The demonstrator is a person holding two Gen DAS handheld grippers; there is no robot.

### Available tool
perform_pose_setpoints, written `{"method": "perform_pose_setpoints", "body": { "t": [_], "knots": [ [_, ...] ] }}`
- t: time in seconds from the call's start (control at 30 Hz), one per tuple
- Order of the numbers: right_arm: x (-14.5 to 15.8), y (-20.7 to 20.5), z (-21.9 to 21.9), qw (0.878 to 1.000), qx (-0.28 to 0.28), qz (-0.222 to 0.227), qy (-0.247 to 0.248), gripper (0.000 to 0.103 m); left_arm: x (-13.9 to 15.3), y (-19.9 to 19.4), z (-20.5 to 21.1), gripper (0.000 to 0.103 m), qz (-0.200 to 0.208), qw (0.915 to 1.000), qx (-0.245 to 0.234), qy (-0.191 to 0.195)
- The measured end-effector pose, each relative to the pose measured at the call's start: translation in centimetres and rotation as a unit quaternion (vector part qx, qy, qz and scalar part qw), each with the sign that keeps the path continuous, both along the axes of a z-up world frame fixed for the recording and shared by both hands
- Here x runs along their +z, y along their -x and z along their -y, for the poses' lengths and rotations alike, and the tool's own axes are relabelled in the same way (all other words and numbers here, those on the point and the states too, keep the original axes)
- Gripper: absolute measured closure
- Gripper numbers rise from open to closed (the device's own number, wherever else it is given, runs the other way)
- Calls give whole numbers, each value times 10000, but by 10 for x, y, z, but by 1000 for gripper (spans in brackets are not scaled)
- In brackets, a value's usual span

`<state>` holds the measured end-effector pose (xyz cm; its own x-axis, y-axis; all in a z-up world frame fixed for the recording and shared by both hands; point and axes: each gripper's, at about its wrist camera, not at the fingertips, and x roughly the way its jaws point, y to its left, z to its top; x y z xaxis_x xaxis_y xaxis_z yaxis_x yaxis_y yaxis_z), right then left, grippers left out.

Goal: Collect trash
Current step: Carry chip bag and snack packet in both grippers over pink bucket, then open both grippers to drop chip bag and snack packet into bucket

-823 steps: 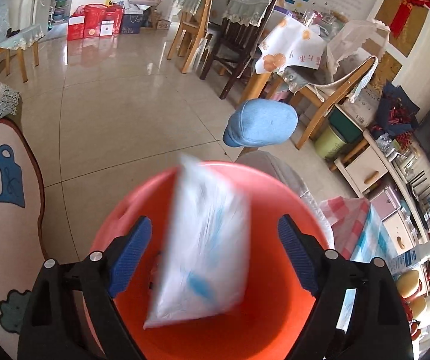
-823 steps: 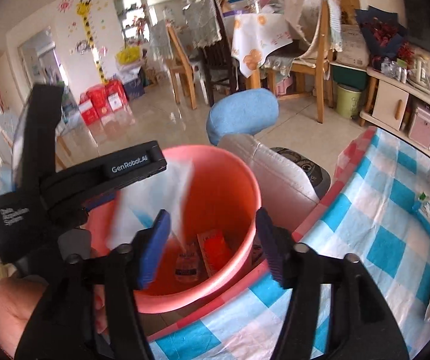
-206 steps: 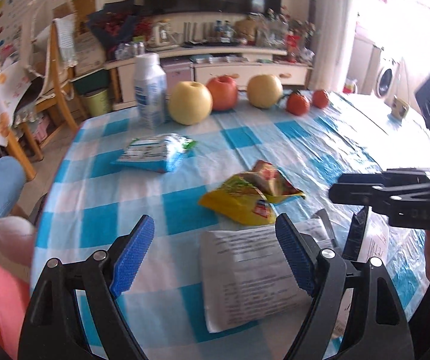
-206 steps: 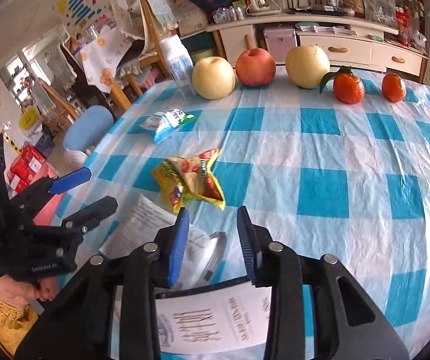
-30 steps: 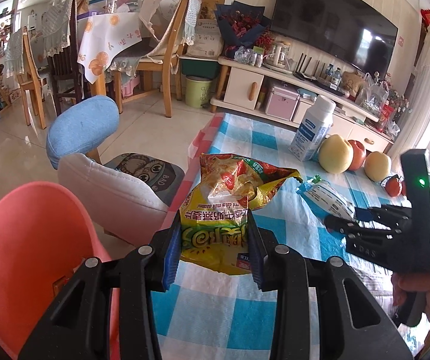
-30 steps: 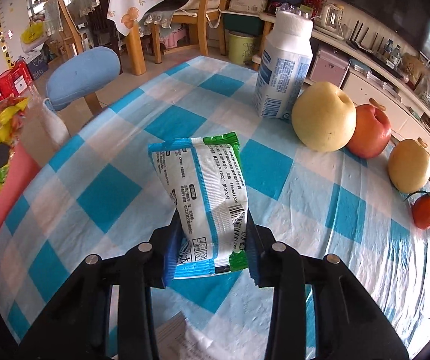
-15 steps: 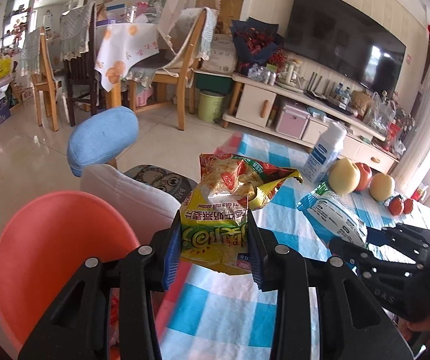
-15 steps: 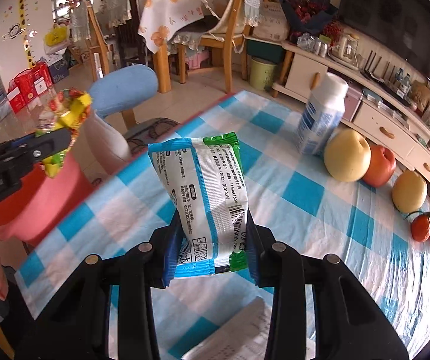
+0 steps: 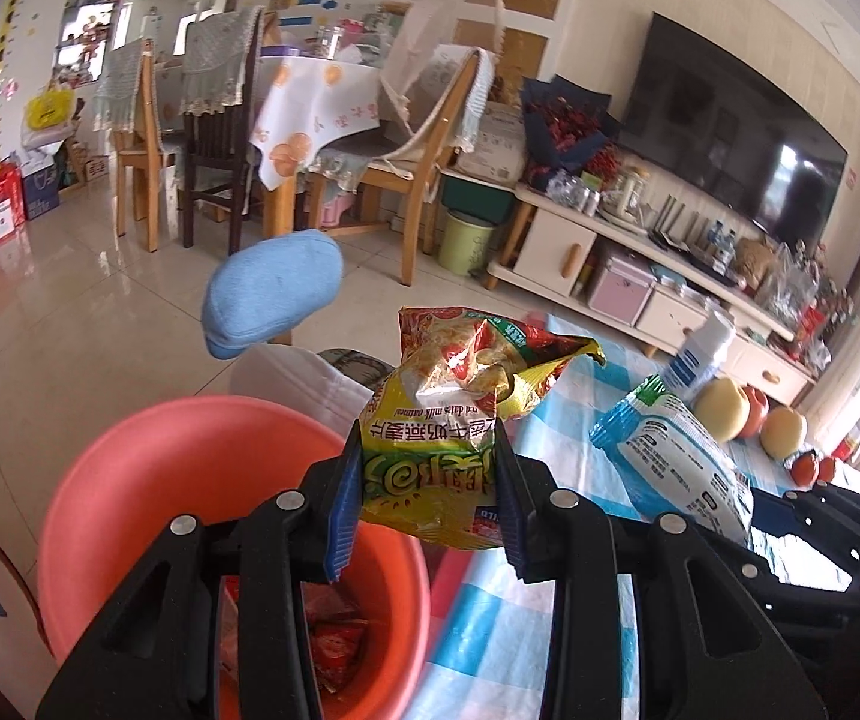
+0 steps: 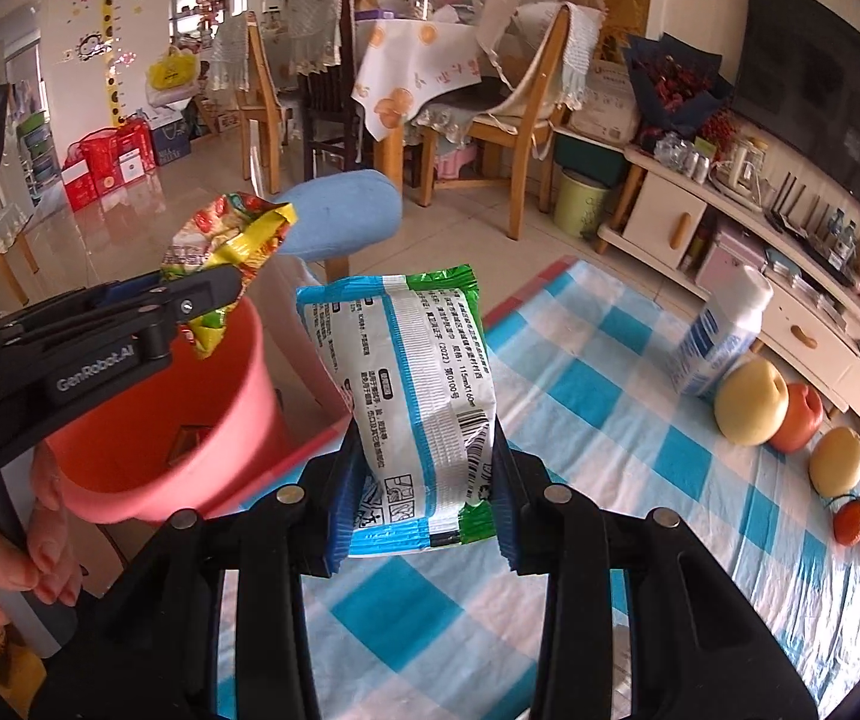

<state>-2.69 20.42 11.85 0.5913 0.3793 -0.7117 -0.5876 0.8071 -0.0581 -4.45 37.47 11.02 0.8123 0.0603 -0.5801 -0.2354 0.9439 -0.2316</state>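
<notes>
A crumpled yellow snack bag (image 9: pixel 448 450) is being clamped between the blue pads of the left gripper (image 9: pixel 427 510), with the open orange bucket (image 9: pixel 148 462) lying just below and to its left, red wrappers (image 9: pixel 334 642) showing at the bottom. A white-and-blue packet (image 10: pixel 424 396) is being gripped by the right gripper (image 10: pixel 421 510) above the blue-checked tablecloth (image 10: pixel 598 420). Beyond and to the right of it, a white bottle (image 10: pixel 718 336) and fruit (image 10: pixel 751 393) are being left standing.
</notes>
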Motion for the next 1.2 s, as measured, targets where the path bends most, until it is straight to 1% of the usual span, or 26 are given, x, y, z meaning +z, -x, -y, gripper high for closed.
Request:
{"method": "perform_pose_setpoints", "body": {
  "t": [0.17,0.3,0.4,0.57,0.67,0.77,0.83,0.87,0.9,0.93,0.97,1.03,1.1,1.2],
  "knots": [
    [10,8,-25,9997,218,68,-23,64,2,7,-24,64,53,9995,299,91],
    [11,14,-48,9991,423,81,16,64,0,12,-48,64,42,9981,601,155],
    [9,16,-63,9984,557,57,70,64,-1,16,-65,64,32,9965,809,227],
    [1,21,-87,9968,776,9,180,64,-6,19,-88,63,-67,9933,1138,202],
    [-7,27,-101,9952,931,-14,315,64,-7,19,-97,63,-153,9913,1284,234],
    [-16,31,-114,9932,1053,-73,493,63,-11,18,-104,60,-287,9886,1460,225],
    [-25,35,-123,9910,1158,-93,672,57,-13,18,-109,46,-338,9873,1529,280],
    [-28,38,-126,9903,1198,-76,703,54,-14,19,-110,31,-352,9865,1578,274],
    [-30,39,-127,9896,1258,-89,687,43,-14,20,-109,24,-355,9857,1627,249],
    [-31,41,-127,9893,1303,-104,648,32,-14,20,-109,22,-354,9855,1646,222],
    [-31,43,-126,9897,1287,-47,629,29,-14,20,-109,22,-370,9853,1658,202],
    [-31,45,-123,9906,1230,20,603,28,-16,19,-109,15,-425,9847,1680,185],
    [-29,44,-116,9923,1131,15,496,27,-17,17,-108,14,-450,9849,1661,198],
    [-26,42,-103,9954,890,51,347,21,-16,14,-103,12,-474,9859,1603,117]
  ]
}}
